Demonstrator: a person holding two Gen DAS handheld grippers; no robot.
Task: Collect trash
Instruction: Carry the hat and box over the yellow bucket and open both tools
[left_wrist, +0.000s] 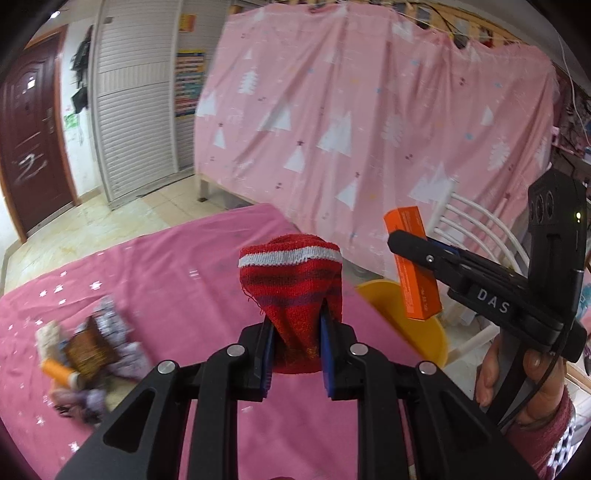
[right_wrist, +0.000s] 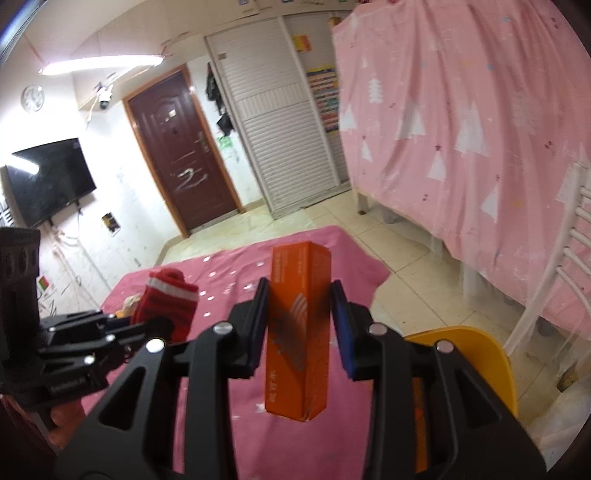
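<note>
My left gripper (left_wrist: 296, 332) is shut on a red striped sock (left_wrist: 291, 280), which stands up between the blue pads above the pink cloth (left_wrist: 166, 277). My right gripper (right_wrist: 300, 314) is shut on a tall orange box (right_wrist: 299, 332), held upright. In the left wrist view the right gripper (left_wrist: 402, 240) hangs at the right with the orange box (left_wrist: 417, 273) over a yellow bin (left_wrist: 417, 317). In the right wrist view the left gripper (right_wrist: 162, 325) with the sock (right_wrist: 168, 302) is at the left. The yellow bin (right_wrist: 476, 354) sits low right, beside the cloth's edge.
A blurred heap of trash (left_wrist: 81, 354) lies on the pink cloth at the left, with an orange tube and brown wrapper. A white chair (left_wrist: 476, 236) stands behind the bin. A pink sheet (left_wrist: 369, 110) hangs over a bed frame. Tiled floor (right_wrist: 406, 251) lies beyond.
</note>
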